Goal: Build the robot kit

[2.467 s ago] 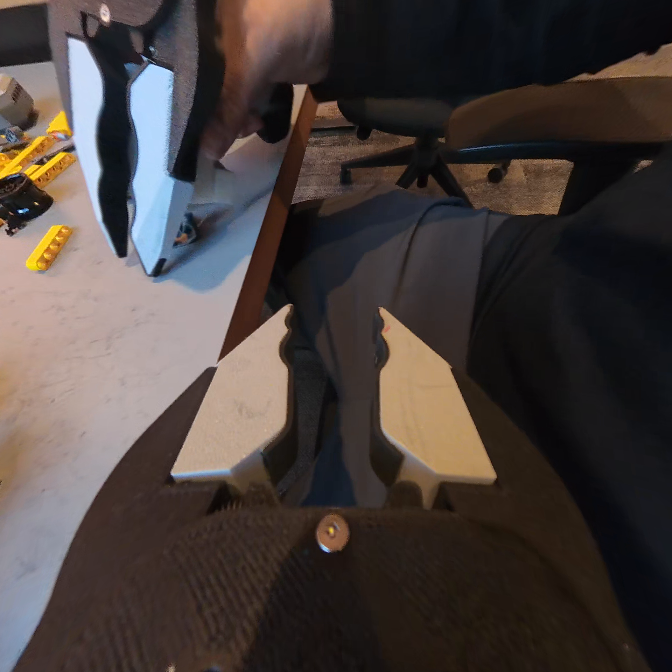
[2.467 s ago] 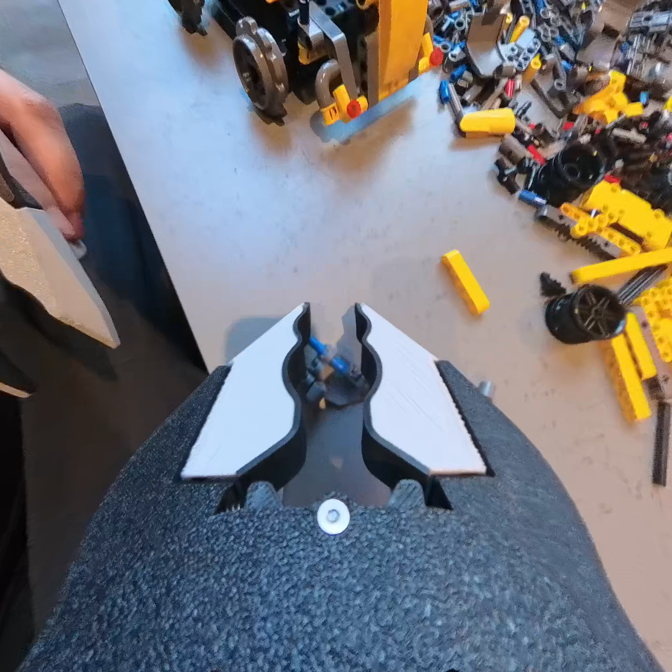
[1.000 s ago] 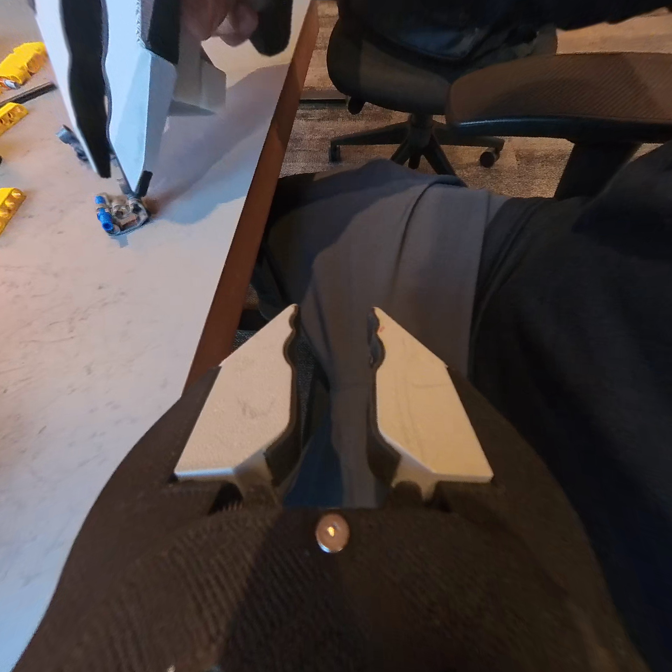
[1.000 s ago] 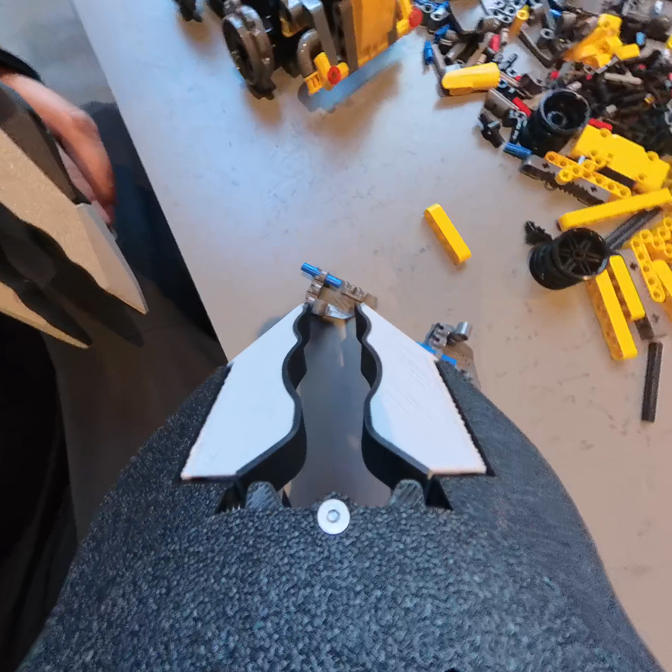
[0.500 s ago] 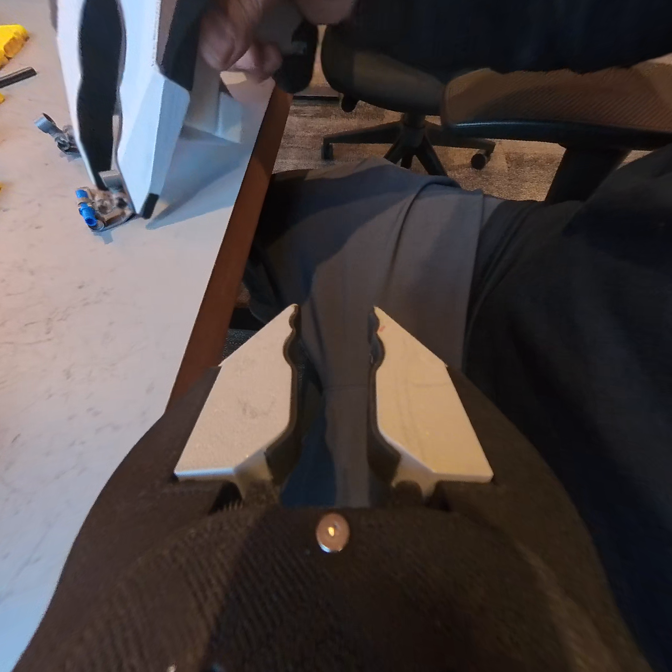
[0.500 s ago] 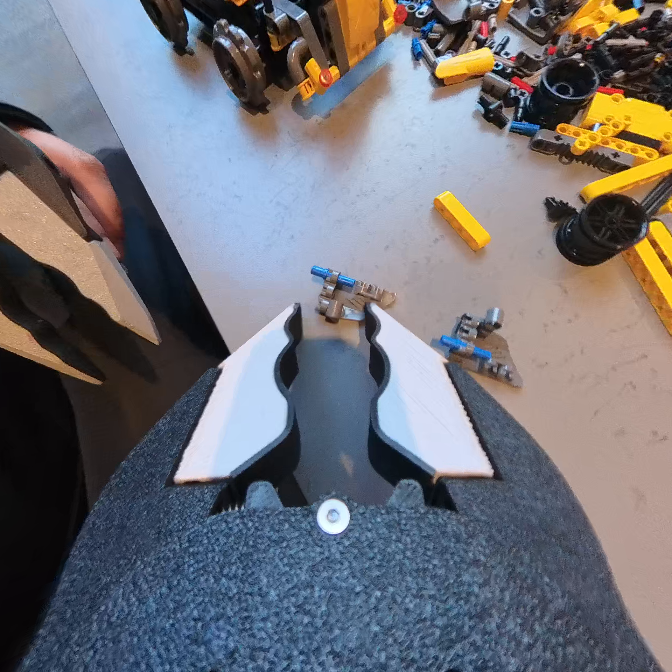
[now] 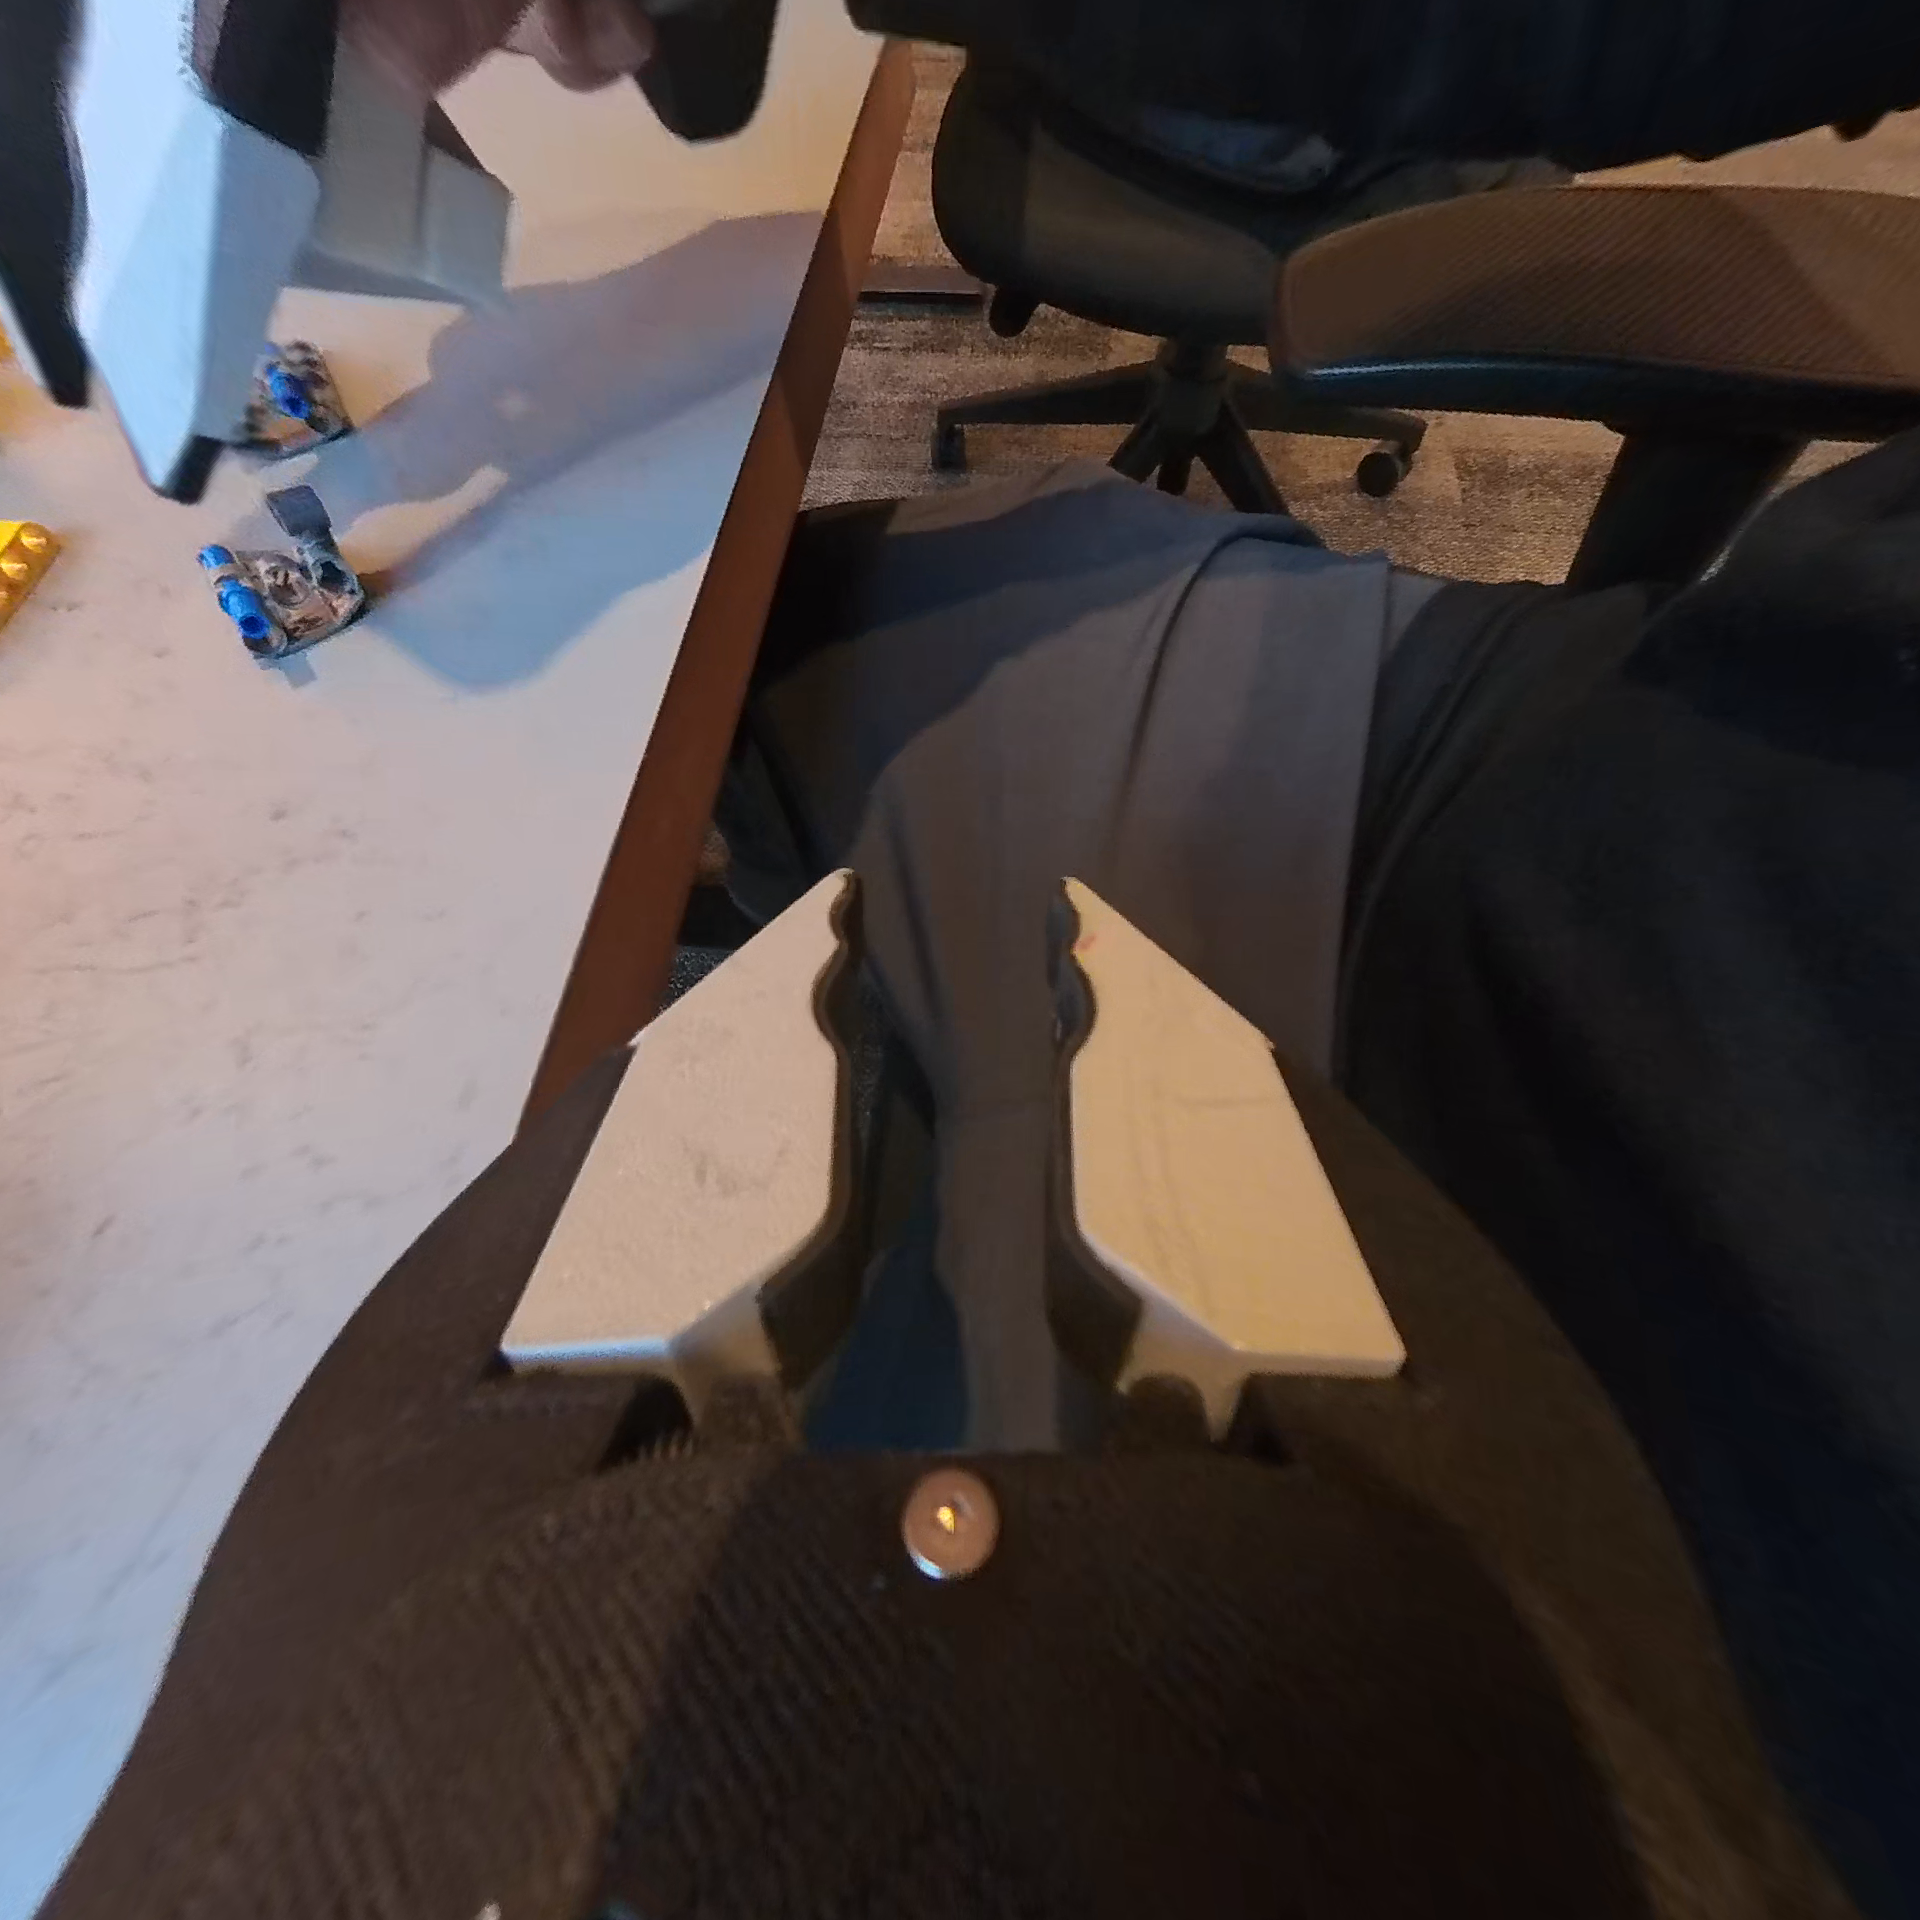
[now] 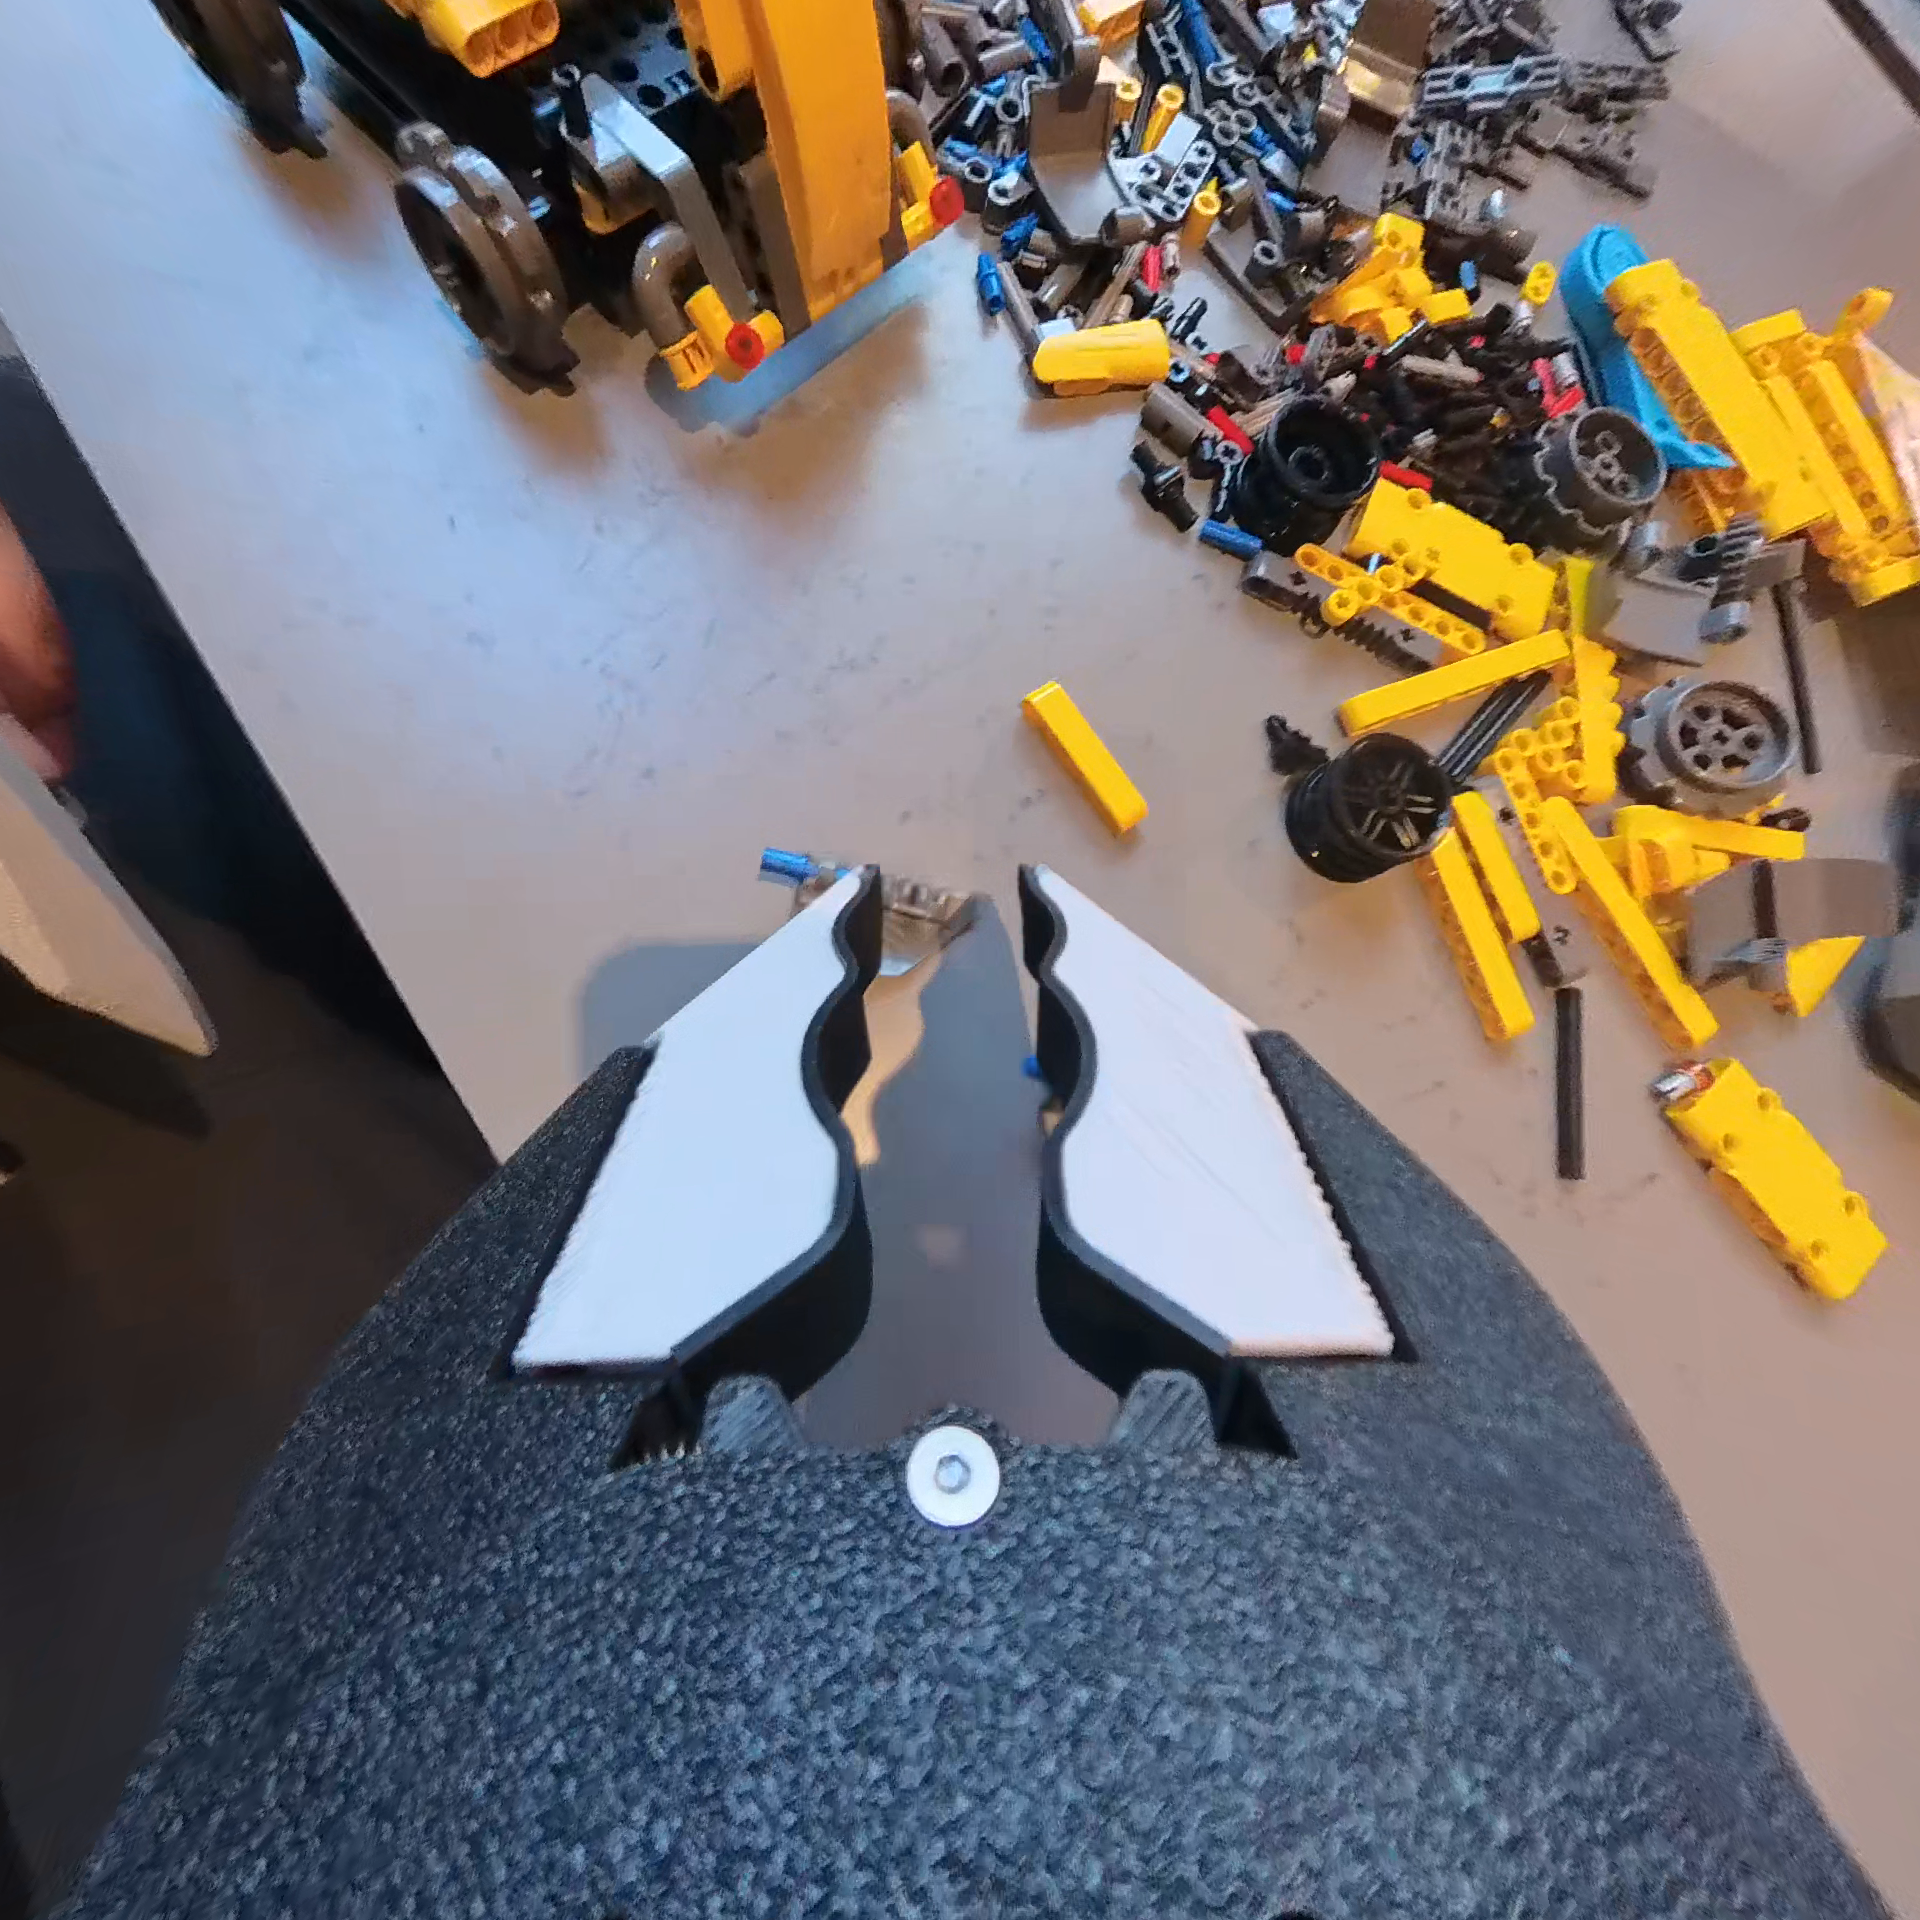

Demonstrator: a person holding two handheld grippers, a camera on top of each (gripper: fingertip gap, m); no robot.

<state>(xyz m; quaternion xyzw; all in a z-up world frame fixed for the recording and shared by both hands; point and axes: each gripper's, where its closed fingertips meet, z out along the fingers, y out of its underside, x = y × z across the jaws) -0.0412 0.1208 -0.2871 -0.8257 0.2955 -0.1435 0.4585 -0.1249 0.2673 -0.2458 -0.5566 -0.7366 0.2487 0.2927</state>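
Right wrist view, open right claw point(image 8: 940, 883), knobbly grey part point(image 8: 920, 914), matte table point(image 8: 520, 623)

Left wrist view: I'm looking down past the table point(image 7: 260, 1039) edge, close over a lap.
Right wrist view: I'm facing down, near the tabletop.
Shared: table's near edge, small grey-and-blue piece point(image 7: 283, 601).

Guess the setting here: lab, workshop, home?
Probably an office or lab desk: a wheeled office chair on grey carpet, and a pale table strewn with loose building-toy parts beside a half-built yellow vehicle model.
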